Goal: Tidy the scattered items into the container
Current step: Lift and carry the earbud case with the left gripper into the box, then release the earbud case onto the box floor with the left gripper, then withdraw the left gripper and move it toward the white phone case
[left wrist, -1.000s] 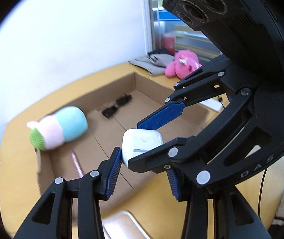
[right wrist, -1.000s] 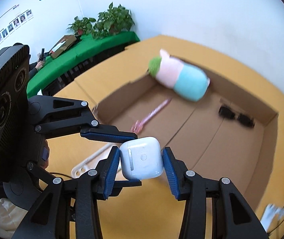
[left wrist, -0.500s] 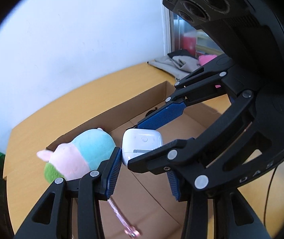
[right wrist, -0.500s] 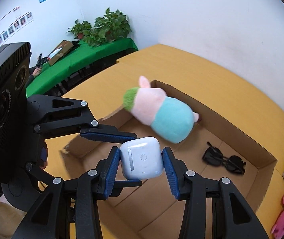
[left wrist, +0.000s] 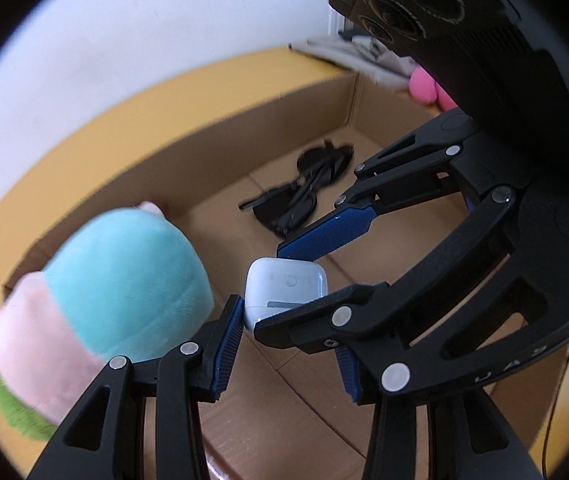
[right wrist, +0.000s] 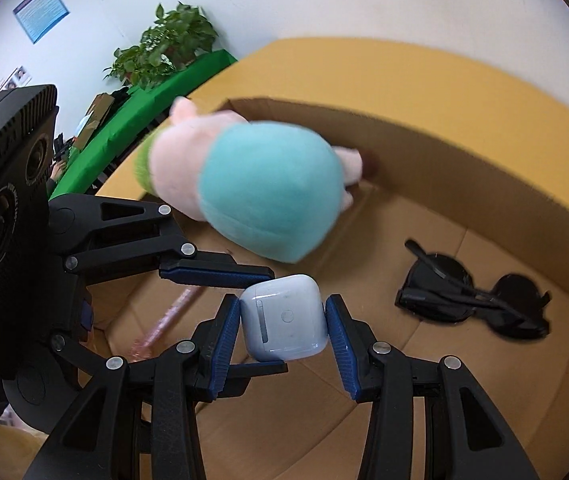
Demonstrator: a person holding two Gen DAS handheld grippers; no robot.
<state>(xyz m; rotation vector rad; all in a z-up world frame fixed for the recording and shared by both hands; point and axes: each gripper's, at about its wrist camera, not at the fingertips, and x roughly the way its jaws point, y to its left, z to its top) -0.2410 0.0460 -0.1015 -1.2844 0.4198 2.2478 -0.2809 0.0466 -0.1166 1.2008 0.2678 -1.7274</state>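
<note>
White wall and a yellow table (right wrist: 424, 76) sit behind your cardboard box (right wrist: 464, 184). Inside the box you already have the plush toy (right wrist: 260, 184), the black sunglasses (right wrist: 472, 296) and a pink stick (right wrist: 168, 316). Both your claws pinch the same white earbud case (right wrist: 284, 320): the right gripper (right wrist: 284, 330) squeezes its sides, and the left gripper (left wrist: 284, 328) squeezes it too. The case hangs over the box floor, so you likely just need to let go. A pink toy (left wrist: 428, 88) and grey cloth (left wrist: 364, 56) wait outside the box.
</note>
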